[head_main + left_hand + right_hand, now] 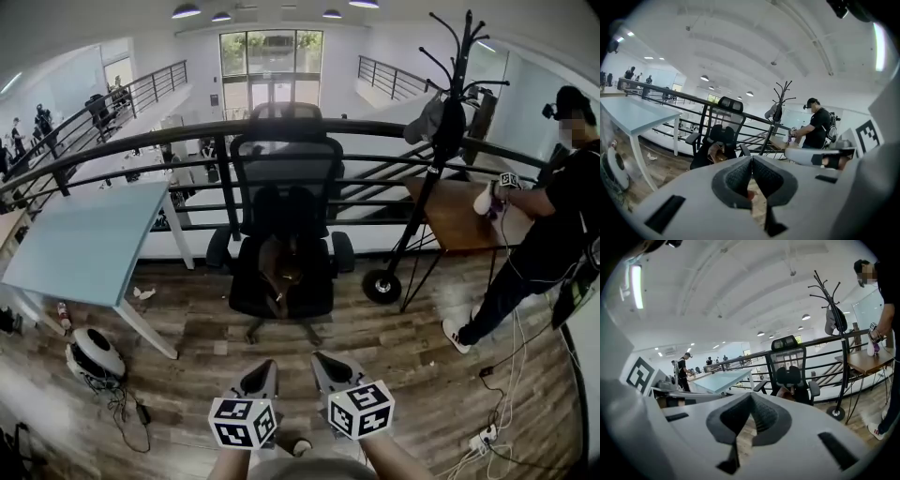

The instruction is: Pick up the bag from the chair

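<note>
the bag (279,267) is lying on the far chair (286,178), well apart from the left tool (262,373) and right tool (328,366), both closed, empty. arriving with jaws together is risking shoving it off.

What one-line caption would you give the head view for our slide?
Left gripper and right gripper, both shut, face the bag on the chair.

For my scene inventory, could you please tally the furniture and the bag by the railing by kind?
Office chair: 1
Bag: 1
Coat rack: 1
Tables: 2 (light-blue table, wooden table)
Total: 5
</note>
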The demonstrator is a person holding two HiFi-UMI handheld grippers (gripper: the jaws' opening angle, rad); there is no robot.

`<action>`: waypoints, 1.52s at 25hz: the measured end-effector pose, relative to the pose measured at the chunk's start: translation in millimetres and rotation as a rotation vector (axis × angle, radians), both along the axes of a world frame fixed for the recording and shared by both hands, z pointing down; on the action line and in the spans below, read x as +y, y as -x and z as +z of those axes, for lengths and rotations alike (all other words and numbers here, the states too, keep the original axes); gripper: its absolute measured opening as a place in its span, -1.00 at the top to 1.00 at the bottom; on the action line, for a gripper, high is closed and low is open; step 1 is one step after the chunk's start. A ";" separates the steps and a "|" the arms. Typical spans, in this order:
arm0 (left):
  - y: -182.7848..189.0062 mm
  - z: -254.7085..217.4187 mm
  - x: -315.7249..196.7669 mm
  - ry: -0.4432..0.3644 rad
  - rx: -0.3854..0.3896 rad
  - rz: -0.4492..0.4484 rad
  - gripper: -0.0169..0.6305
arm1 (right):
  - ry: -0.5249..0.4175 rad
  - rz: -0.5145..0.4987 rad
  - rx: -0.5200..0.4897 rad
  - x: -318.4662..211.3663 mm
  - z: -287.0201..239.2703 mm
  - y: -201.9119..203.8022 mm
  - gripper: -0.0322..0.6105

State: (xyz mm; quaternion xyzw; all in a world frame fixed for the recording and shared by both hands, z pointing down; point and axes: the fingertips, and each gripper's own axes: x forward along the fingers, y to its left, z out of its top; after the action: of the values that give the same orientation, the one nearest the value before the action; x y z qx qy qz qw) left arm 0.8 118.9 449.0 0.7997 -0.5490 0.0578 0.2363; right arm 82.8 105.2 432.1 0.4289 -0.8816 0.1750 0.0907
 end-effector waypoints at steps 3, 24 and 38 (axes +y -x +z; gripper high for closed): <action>-2.5 -0.2 8.6 -0.006 0.008 -0.013 0.94 | 0.010 -0.013 -0.050 6.7 -3.8 -1.6 0.90; 16.6 16.7 -40.7 0.027 0.041 -0.051 0.94 | 0.058 -0.006 -0.065 -45.0 6.8 10.8 0.90; 44.0 23.9 -144.9 0.045 0.042 -0.027 0.94 | 0.078 0.006 -0.079 -149.1 11.6 44.1 0.90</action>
State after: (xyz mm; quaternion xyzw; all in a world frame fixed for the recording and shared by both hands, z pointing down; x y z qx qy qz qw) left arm -43.1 -26.0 472.9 0.7877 -0.5531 0.0504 0.2665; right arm 38.8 -43.8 443.6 0.4206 -0.8756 0.2263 0.0721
